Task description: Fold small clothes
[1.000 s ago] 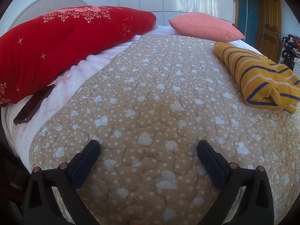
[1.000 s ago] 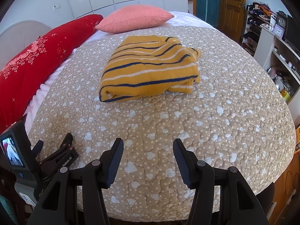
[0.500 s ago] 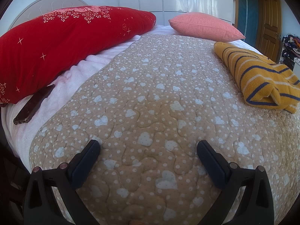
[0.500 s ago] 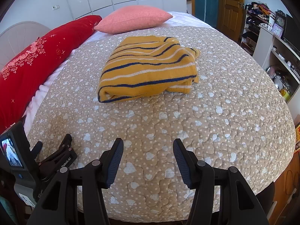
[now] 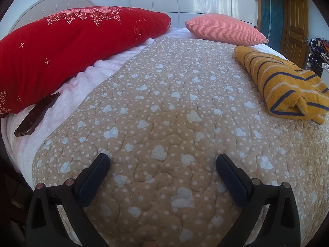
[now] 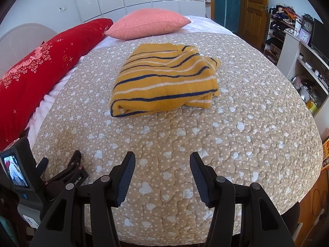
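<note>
The folded yellow striped sweater (image 6: 165, 80) lies on the beige quilt (image 6: 236, 127) just in front of the pink pillow (image 6: 148, 23), while the left gripper (image 5: 162, 162) and right gripper (image 6: 162, 160) hover apart from it, jaws released and empty

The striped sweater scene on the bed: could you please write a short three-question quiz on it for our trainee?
1. True or false: the yellow striped sweater lies folded on the quilt, with neither gripper touching it.
2. Which pillow lies nearest the sweater? A) the red pillow B) the pink pillow C) a blue pillow
3. What dark flat object lies beside the red pillow in the left wrist view?

Key
1. True; the left gripper and the right gripper are both open over bare quilt.
2. B
3. A phone, on the pink blanket.
</note>
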`<move>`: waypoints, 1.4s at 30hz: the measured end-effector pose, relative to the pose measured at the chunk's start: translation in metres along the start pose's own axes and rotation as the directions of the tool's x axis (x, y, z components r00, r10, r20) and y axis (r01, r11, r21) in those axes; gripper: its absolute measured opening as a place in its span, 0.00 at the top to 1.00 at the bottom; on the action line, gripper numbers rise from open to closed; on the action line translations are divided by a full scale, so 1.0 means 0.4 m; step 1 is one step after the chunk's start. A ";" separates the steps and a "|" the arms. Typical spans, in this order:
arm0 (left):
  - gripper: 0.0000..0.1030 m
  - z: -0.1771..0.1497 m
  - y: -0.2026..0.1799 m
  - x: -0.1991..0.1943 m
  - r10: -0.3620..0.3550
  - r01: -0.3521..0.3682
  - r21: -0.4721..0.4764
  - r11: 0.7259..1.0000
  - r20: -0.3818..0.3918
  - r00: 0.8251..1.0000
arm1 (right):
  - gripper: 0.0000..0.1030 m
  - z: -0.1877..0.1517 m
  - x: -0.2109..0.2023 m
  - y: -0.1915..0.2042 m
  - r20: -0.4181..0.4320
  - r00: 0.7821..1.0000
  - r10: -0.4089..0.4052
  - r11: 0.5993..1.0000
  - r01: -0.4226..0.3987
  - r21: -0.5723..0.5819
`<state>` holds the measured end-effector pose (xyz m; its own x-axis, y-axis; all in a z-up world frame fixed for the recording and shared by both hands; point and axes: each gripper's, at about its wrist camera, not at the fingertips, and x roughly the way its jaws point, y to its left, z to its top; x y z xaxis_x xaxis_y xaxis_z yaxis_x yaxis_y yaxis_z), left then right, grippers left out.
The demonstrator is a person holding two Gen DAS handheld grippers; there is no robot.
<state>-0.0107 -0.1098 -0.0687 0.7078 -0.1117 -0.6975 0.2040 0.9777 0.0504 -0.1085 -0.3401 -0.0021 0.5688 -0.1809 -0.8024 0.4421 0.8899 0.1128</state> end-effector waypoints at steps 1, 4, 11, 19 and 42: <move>0.00 0.000 0.000 0.000 0.000 0.000 0.000 1.000 0.000 1.000 | 0.42 0.001 -0.001 0.002 0.002 1.000 -0.001 1.000 0.001 -0.003; 0.00 0.000 0.000 0.000 0.000 0.000 0.000 1.000 0.000 1.000 | 0.42 0.002 -0.002 0.005 0.004 1.000 -0.002 1.000 0.002 -0.008; 0.00 0.000 0.001 0.000 -0.001 0.001 0.000 1.000 -0.001 1.000 | 0.42 -0.002 0.000 0.007 0.002 1.000 -0.005 1.000 0.005 -0.009; 0.00 0.000 0.001 -0.001 -0.001 0.001 -0.001 1.000 -0.001 1.000 | 0.42 -0.004 -0.001 0.003 0.003 1.000 -0.005 1.000 0.005 -0.004; 0.00 -0.023 0.009 -0.023 -0.043 0.043 0.006 0.999 0.029 0.999 | 0.36 -0.059 -0.005 -0.184 0.143 0.988 -0.051 0.998 0.047 0.028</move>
<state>-0.0228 -0.1034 -0.0686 0.7180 -0.1585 -0.6777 0.2380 0.9709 0.0250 -0.1585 -0.3955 -0.0227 0.6387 -0.2839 -0.7152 0.4875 0.8684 0.0907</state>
